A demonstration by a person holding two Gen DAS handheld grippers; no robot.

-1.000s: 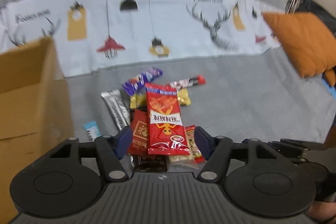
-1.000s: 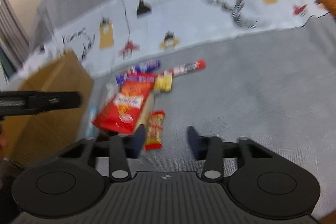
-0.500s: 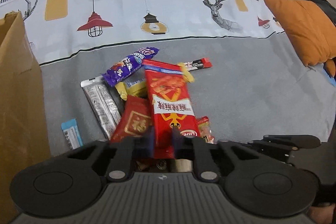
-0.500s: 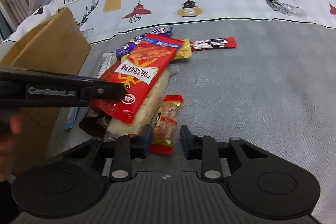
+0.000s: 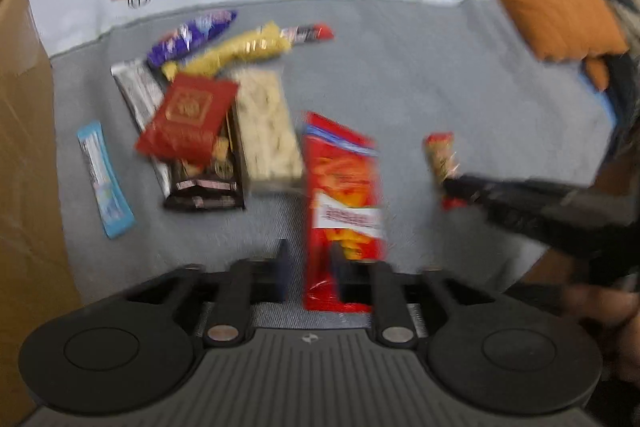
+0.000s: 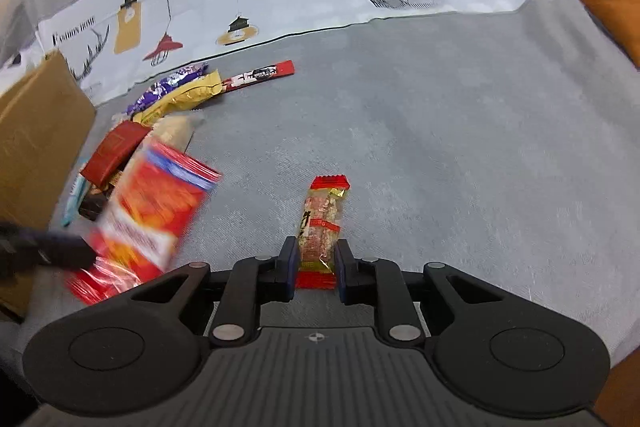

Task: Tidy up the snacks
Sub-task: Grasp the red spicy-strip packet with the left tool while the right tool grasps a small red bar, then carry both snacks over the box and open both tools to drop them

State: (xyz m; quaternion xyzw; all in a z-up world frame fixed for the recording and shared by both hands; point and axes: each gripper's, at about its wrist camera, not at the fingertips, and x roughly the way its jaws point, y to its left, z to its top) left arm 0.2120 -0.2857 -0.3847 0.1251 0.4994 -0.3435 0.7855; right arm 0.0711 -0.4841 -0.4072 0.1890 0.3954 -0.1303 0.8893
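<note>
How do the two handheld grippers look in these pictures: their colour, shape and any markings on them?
Both look alike. The left gripper and the right gripper are matte black, each with a ribbed dark grey plate bearing a small crosshair mark, two round disc-shaped housings at the sides, two silver rivets on the linkage arms, and dark blue pads on the fingers. No cables or sleeves can be made out.

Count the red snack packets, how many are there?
4: a big red crisp bag is nearest; a dark red square packet tops the pile; a thin red stick lies farthest back; a red-ended clear bar sits in the right gripper. More may hide underneath.
</note>
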